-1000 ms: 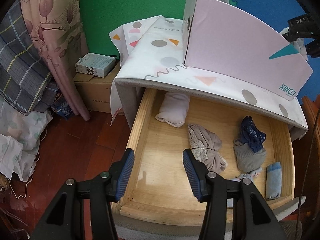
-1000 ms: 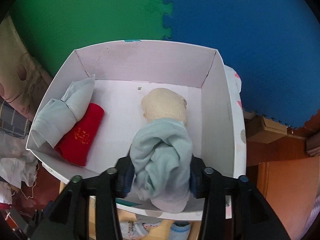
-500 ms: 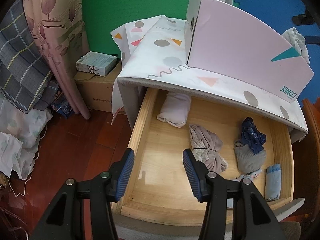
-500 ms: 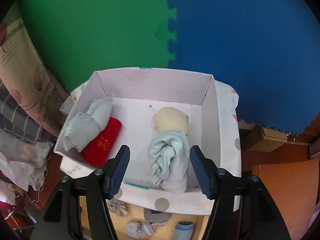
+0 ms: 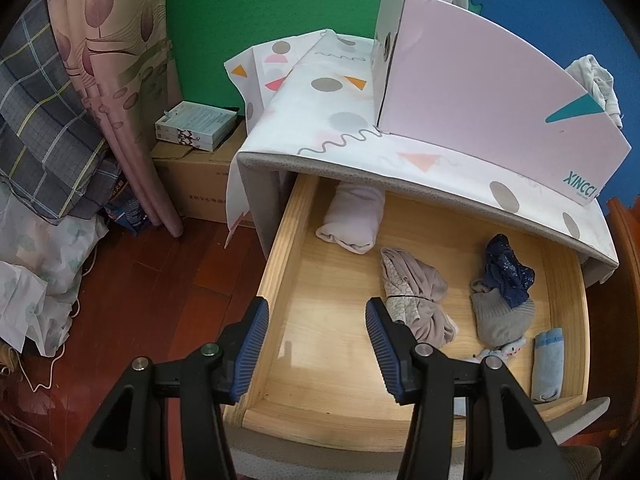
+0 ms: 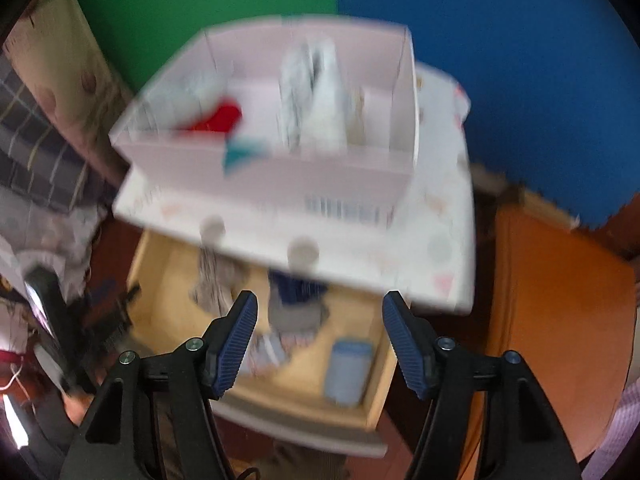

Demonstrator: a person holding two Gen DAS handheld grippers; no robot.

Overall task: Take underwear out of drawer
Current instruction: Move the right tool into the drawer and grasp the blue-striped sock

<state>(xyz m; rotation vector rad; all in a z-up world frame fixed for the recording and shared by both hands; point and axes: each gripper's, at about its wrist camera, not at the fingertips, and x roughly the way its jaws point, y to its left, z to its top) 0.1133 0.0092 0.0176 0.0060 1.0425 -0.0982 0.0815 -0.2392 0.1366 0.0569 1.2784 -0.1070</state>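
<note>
The right gripper [image 6: 316, 340] hangs over the open drawer [image 5: 280, 264], jaws spread with nothing between them; its view is blurred. The left gripper [image 5: 316, 348] hovers at the drawer's front left corner, jaws likewise spread and empty. Several bundles of underwear are in the drawer: a pale pink roll [image 5: 354, 216] at the back, a beige bundle [image 5: 416, 296] mid-drawer, a navy piece [image 5: 506, 274] lying on a grey one [image 5: 500, 316], and a light blue roll [image 5: 548, 364] at the front right. Others already sit in the pink box [image 5: 480, 100] on the cabinet top. The step in hand looks like the reach for the next piece. That likely calls for lowering the right jaws around the navy-and-grey bundle beneath them, then closing.
</note>
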